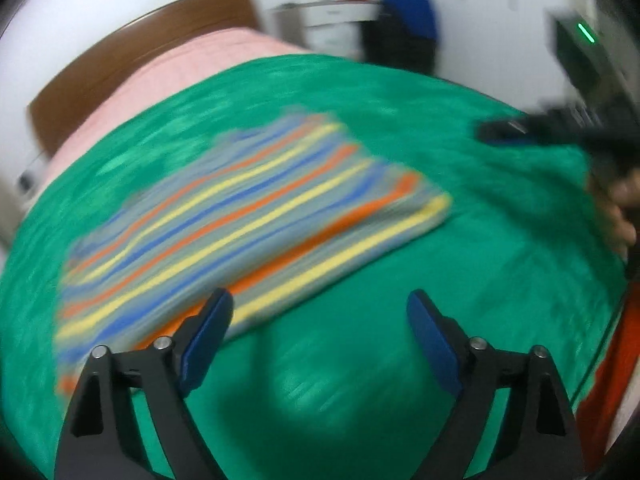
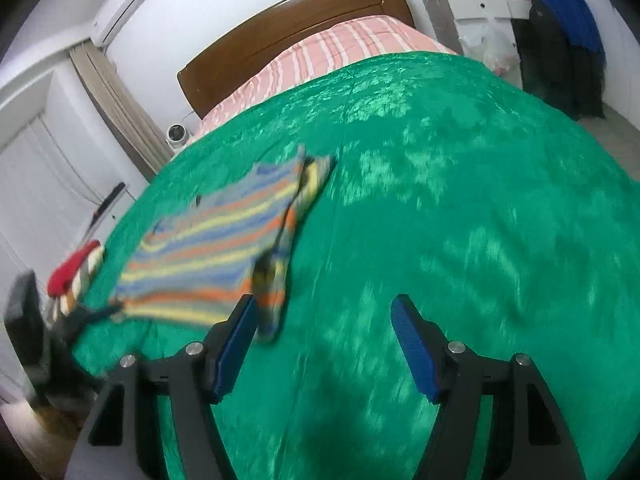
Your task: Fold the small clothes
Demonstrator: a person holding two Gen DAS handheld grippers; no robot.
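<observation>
A small striped garment (image 1: 240, 216), with orange, yellow, blue and grey bands, lies folded over on the green bedspread (image 1: 360, 360). My left gripper (image 1: 320, 316) is open and empty, just in front of the garment's near edge. In the right wrist view the same garment (image 2: 216, 248) lies left of centre. My right gripper (image 2: 324, 320) is open and empty above the green bedspread (image 2: 460, 240), right of the garment. The right gripper also shows blurred at the right edge of the left wrist view (image 1: 532, 130). Both views are motion-blurred.
A pink striped blanket (image 2: 352, 40) and a brown headboard (image 2: 296, 20) are at the far end. A red and striped cloth (image 2: 76, 268) lies at the bed's left edge. Dark and blue clothes (image 2: 568, 40) hang at the back right.
</observation>
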